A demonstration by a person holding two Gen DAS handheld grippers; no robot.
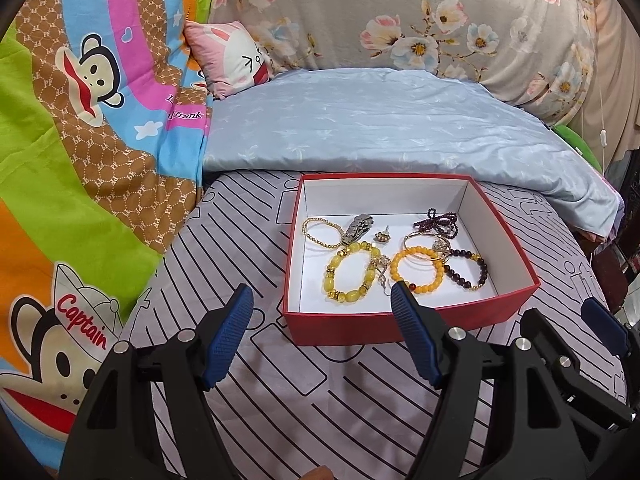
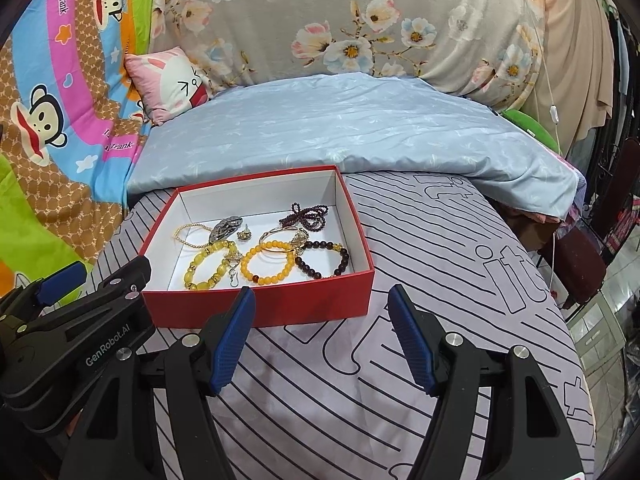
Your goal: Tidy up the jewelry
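A red box (image 1: 408,326) with a white inside sits on the striped bedsheet; it also shows in the right wrist view (image 2: 260,304). Inside lie a yellow bead bracelet (image 1: 352,271), an orange bead bracelet (image 1: 418,270), a dark bead bracelet (image 1: 468,270), a thin gold bead bracelet (image 1: 322,230), a silver watch band (image 1: 360,229), a purple bead string (image 1: 442,222) and small earrings. My left gripper (image 1: 322,308) is open and empty, just in front of the box. My right gripper (image 2: 322,306) is open and empty, at the box's front right corner.
A folded light blue quilt (image 1: 380,120) lies behind the box. A cartoon monkey blanket (image 1: 80,140) is at the left, with a pink rabbit pillow (image 1: 236,56) and a floral duvet (image 1: 400,12) behind. The bed's edge falls away at right (image 2: 576,320).
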